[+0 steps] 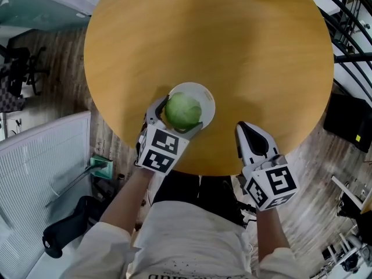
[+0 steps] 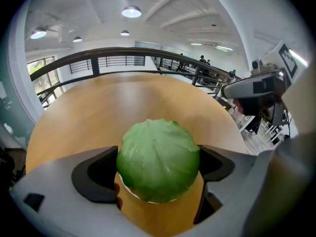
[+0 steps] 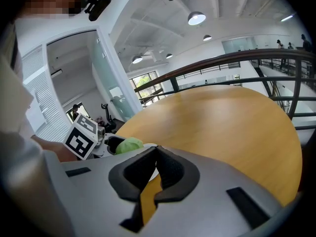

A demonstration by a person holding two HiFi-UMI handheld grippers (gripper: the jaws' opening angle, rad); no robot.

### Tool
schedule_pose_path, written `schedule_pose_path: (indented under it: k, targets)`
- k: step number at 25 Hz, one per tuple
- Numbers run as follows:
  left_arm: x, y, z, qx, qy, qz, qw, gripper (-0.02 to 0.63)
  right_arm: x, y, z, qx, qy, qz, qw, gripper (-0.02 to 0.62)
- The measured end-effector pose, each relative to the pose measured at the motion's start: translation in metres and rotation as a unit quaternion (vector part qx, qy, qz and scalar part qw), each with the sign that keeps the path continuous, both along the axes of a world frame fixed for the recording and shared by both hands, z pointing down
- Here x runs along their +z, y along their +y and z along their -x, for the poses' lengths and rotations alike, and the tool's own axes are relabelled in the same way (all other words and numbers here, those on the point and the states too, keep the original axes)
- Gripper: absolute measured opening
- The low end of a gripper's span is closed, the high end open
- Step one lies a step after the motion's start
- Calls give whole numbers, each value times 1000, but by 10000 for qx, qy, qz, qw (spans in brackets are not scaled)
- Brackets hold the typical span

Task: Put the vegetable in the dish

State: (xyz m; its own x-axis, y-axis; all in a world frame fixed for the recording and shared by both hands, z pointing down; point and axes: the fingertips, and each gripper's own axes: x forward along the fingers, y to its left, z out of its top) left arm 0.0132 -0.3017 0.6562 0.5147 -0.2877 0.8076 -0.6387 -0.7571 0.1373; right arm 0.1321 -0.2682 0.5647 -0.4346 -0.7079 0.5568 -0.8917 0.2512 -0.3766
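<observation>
A round green cabbage (image 1: pixel 185 108) is over the small white dish (image 1: pixel 207 99) near the table's front edge. My left gripper (image 1: pixel 179 118) is shut on the cabbage, one jaw pressed on each side. In the left gripper view the cabbage (image 2: pixel 158 159) fills the gap and the dish's white rim (image 2: pixel 148 199) peeks out beneath it. I cannot tell whether the cabbage rests on the dish. My right gripper (image 1: pixel 246 130) hovers over the table edge to the right, shut and empty (image 3: pixel 157 154). From there I see the cabbage (image 3: pixel 129 144) and the left marker cube (image 3: pixel 81 139).
The round wooden table (image 1: pixel 232 45) stretches away beyond the dish. A white slatted panel (image 1: pixel 40 173) stands on the floor at the left. Black railing (image 1: pixel 349 34) runs along the right side.
</observation>
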Motion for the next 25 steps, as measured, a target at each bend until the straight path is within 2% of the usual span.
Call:
schedule_pose_path:
  k: [15,25]
  targets:
    - [30,-7,-14,395,-461,-22,9982,488,15,-2,-8,98,-77,160,9998,23]
    - [41,-5,-18,548,-606,48,9966,488,20,-3,-12,188,-118,229,9995,24]
